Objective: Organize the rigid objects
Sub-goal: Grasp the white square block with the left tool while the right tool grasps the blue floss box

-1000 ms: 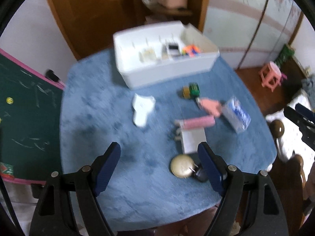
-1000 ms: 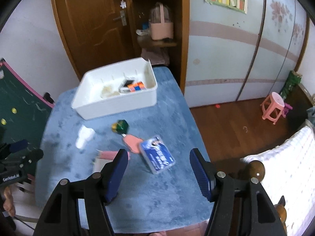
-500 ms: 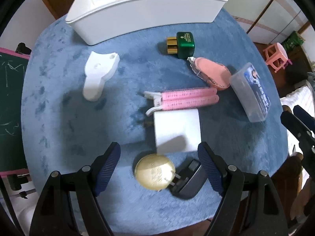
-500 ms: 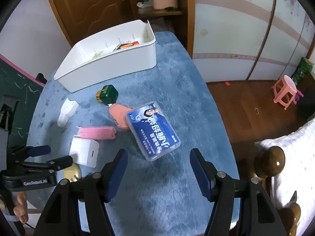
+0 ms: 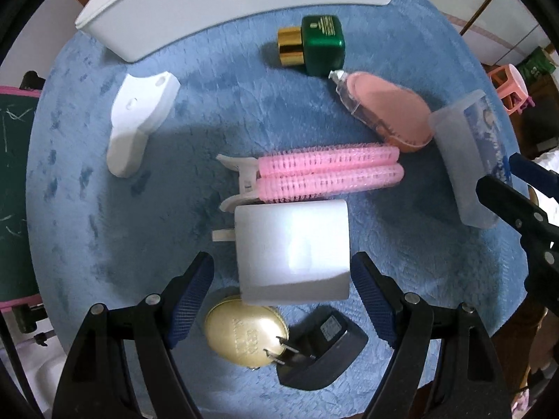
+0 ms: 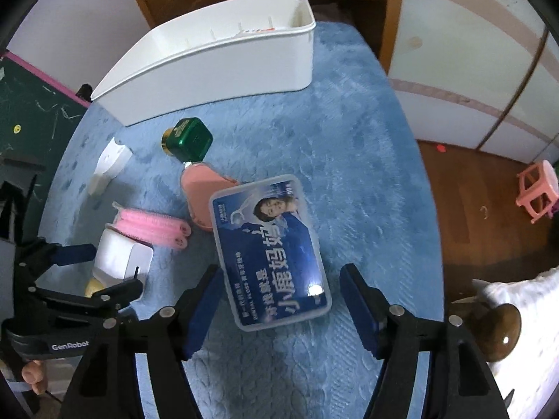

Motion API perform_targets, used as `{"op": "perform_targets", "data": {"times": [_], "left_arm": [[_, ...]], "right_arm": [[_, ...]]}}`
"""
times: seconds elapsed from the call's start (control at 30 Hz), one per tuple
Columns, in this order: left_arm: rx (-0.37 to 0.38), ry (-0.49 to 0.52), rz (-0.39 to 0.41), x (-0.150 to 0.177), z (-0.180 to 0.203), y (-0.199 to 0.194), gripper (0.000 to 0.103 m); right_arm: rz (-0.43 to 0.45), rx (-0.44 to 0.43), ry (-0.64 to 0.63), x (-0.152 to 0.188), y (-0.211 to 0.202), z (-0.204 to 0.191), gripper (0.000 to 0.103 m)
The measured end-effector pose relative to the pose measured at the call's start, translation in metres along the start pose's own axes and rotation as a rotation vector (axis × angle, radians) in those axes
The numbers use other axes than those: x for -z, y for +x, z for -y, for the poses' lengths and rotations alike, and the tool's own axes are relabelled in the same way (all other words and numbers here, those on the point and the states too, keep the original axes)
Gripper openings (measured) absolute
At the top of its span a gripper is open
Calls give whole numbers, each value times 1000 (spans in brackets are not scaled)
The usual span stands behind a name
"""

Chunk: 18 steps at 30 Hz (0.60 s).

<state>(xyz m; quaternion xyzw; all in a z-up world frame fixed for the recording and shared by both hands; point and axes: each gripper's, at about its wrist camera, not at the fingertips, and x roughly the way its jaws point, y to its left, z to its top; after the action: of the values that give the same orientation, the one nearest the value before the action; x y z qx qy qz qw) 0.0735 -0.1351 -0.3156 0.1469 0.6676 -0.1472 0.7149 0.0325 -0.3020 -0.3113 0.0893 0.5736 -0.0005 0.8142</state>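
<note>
Blue cloth (image 5: 401,244): a table is covered by it, and all loose items are laid on it in front of a white bin (image 6: 223,66).
Change, left view: everything is seen larger and nearer than a second ago; the bin, then shown whole, is now cut off at the top edge.
Change, right view: the floss box (image 6: 269,251), earlier small and ahead of the fingers, is now seen large between them.
Left gripper (image 5: 281,300): pointed straight down; jaws are held apart, astride the near edge of a white charger (image 5: 291,248), pads not seen pressing it.
Right gripper (image 6: 281,307): tilted steeply down; jaws are opening, with the floss box's near end between them, untouched by the pads.
Hand (image 6: 33,373): only fingertips are seen, at the left gripper's handle.
Curler (image 5: 328,171): pink, laid just beyond the charger.
Gold tin (image 5: 244,335): just under the charger's near edge, touched by the prongs of a black plug (image 5: 321,349).
Green jar (image 5: 314,45): gold cap, near the bin.
Pink case (image 5: 387,111): between jar and floss box.
White holder (image 5: 139,118): apart, at left.
</note>
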Motion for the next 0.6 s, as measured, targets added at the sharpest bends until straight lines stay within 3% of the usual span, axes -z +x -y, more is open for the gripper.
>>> {"op": "perform_targets", "data": {"times": [0.23,0.4,0.47,0.6], "left_arm": [[1,-31,-25,-5,0,12,82],[30,-53,-20,-6,-3,13,72],[32,-43,-10,-9,-3,12,59],[37,-16,8,-3,-6,10,59]], "right_arm": [[-46,-5,-38,-9,18,-2,71],[-72,10,-61,-10,30,-10,69],[-79,24,-69,-9,33,-14,64],[-75,22,-77,-6,32,-21,63]]}}
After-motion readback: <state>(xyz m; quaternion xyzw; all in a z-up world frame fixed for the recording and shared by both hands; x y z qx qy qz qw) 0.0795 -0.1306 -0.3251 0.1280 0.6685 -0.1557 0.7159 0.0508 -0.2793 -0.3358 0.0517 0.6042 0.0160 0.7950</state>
